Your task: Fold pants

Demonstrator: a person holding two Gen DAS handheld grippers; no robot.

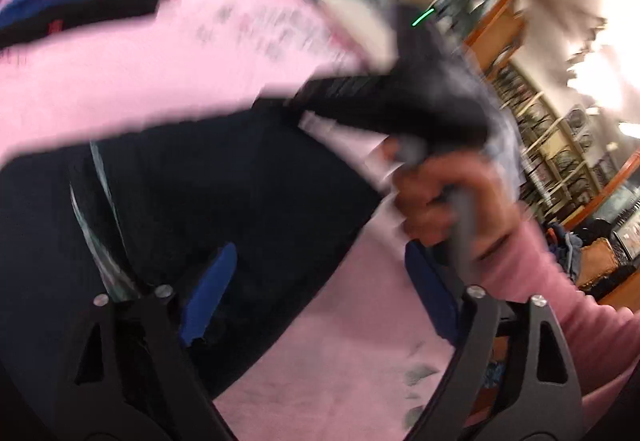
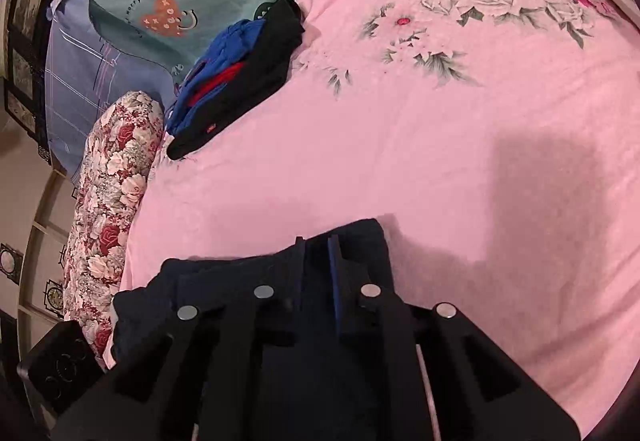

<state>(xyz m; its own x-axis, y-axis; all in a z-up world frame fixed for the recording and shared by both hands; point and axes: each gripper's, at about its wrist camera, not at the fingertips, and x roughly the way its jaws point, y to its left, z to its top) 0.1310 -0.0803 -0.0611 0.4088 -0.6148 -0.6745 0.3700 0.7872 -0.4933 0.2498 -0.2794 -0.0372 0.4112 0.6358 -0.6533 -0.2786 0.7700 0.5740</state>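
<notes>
Left wrist view: heavy motion blur throughout; blown-out glare patch [image 1: 600, 53] at upper right. Right wrist view: sharp, evenly lit — soft shadow [image 2: 552, 185] on the pink sheet [image 2: 400, 129]. Both frames fisheye-bent — dark vignette at corners.

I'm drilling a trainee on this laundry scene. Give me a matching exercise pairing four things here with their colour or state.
Things:
1. pants
2. bedsheet
3. right gripper
4. left gripper

Colour or state:
A. pink with a rose print
B. open, closed on nothing
C. dark navy
D. shut on fabric

Pairs: 1-C, 2-A, 3-D, 4-B
</notes>
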